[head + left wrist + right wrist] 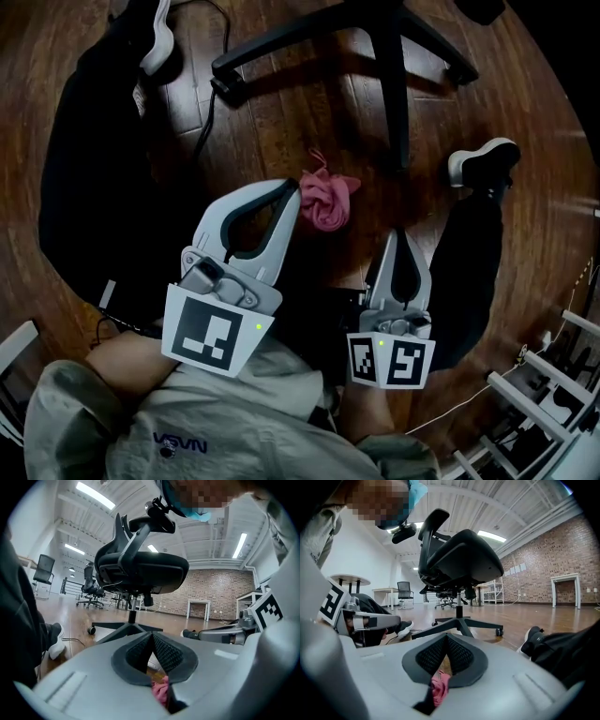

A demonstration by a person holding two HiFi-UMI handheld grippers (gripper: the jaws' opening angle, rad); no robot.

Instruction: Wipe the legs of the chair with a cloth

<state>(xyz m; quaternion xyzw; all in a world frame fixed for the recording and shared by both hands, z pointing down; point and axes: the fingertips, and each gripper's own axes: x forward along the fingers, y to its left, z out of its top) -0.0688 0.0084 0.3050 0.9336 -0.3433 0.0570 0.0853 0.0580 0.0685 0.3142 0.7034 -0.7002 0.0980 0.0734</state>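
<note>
Head view: crumpled pink cloth (326, 202) on glossy wooden plank floor (309, 103)

Dark, glossy plank floor (544, 187). A crumpled pink cloth (326, 202) lies on it near the middle. Beyond the cloth, black chair legs (394, 94) spread over the boards, one ending in a castor (225, 86) at the left. A black cable (202, 131) trails across the planks beside that castor. The person's black trouser legs (469, 272) rest on the floor either side, with a white-soled shoe (483, 159) right of the cloth. A white frame (553, 375) stands at the lower right
</note>
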